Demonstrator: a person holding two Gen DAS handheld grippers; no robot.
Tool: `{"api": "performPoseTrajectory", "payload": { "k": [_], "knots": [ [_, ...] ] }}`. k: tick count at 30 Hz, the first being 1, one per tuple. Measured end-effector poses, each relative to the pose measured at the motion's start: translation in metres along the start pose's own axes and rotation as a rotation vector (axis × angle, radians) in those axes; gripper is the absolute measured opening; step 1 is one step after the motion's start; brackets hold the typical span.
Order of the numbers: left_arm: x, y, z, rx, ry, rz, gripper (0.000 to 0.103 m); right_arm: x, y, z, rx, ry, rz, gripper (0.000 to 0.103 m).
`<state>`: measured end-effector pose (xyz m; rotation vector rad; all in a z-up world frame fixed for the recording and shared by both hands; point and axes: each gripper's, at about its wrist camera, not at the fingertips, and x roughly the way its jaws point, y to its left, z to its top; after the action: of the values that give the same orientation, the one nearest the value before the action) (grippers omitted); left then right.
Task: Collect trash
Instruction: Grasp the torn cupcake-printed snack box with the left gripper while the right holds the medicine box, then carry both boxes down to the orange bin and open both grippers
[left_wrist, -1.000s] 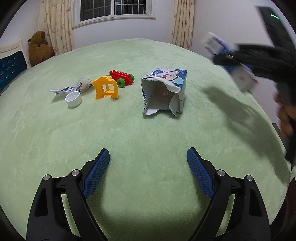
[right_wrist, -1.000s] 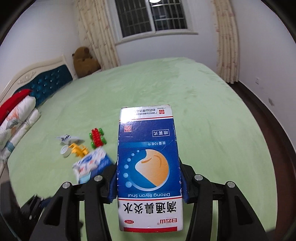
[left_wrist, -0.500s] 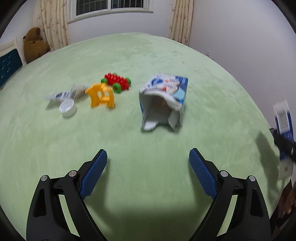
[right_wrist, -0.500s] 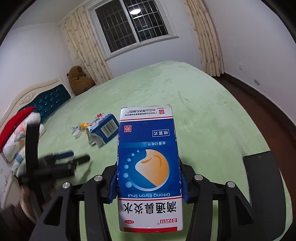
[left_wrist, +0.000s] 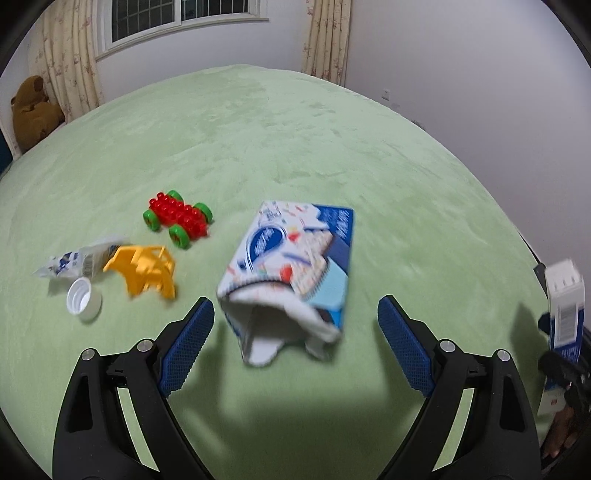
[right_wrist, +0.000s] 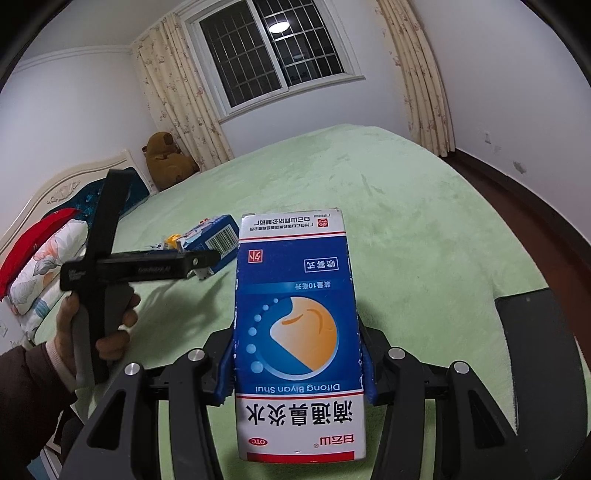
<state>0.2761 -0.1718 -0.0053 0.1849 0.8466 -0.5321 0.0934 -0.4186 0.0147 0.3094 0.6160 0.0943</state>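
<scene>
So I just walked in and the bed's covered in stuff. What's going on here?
A person is collecting trash off the green bed with a hand-held gripper in each hand. The right hand-held gripper is shut on a blue medicine box. The left hand-held gripper is open, with the torn carton lying just ahead of its fingers. A crumpled wrapper, a white cap and two toys lie further left.

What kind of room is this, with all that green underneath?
Most likely a bedroom: the green surface is a blanket-covered bed with a padded headboard and pillows at one end, and a curtained window behind.
</scene>
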Motion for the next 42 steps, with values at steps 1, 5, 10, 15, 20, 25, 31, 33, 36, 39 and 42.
{"api": "performPoseTrajectory", "payload": {
  "k": [1,5,10,15,20,25,31,33,36,39,42],
  "knots": [
    [0.003,0.002,0.003,-0.005,0.0,0.0,0.088,0.001,0.0,0.0,0.001,0.0,0.0,0.051],
    [0.015,0.01,0.012,-0.044,0.008,-0.021,0.088,0.004,0.005,-0.003,-0.007,-0.01,-0.004,0.051],
    [0.025,0.009,0.019,-0.057,0.012,-0.048,0.088,0.009,0.012,-0.004,-0.03,-0.014,-0.018,0.051],
    [0.032,0.008,0.022,-0.079,0.012,-0.034,0.08,0.014,0.009,-0.008,-0.028,0.009,-0.031,0.051],
    [0.038,0.015,0.026,-0.141,0.035,0.021,0.055,0.015,0.014,-0.007,-0.038,0.026,-0.049,0.051],
    [0.026,0.019,0.023,-0.184,0.028,0.046,0.055,0.015,0.017,-0.003,-0.05,0.047,-0.064,0.051],
    [0.005,0.016,0.017,-0.178,0.014,0.076,0.055,0.014,0.023,-0.001,-0.06,0.073,-0.06,0.051],
    [-0.006,0.015,0.013,-0.179,0.007,0.088,0.055,0.011,0.026,0.001,-0.07,0.073,-0.057,0.051],
    [-0.023,0.01,0.005,-0.165,0.002,0.114,0.055,0.004,0.034,0.001,-0.085,0.07,-0.047,0.051],
    [-0.043,0.004,-0.006,-0.138,-0.012,0.126,0.055,-0.006,0.043,0.001,-0.102,0.062,-0.037,0.051],
    [-0.06,-0.001,-0.019,-0.127,-0.025,0.138,0.055,-0.014,0.053,-0.002,-0.117,0.059,-0.024,0.051]
  ]
}}
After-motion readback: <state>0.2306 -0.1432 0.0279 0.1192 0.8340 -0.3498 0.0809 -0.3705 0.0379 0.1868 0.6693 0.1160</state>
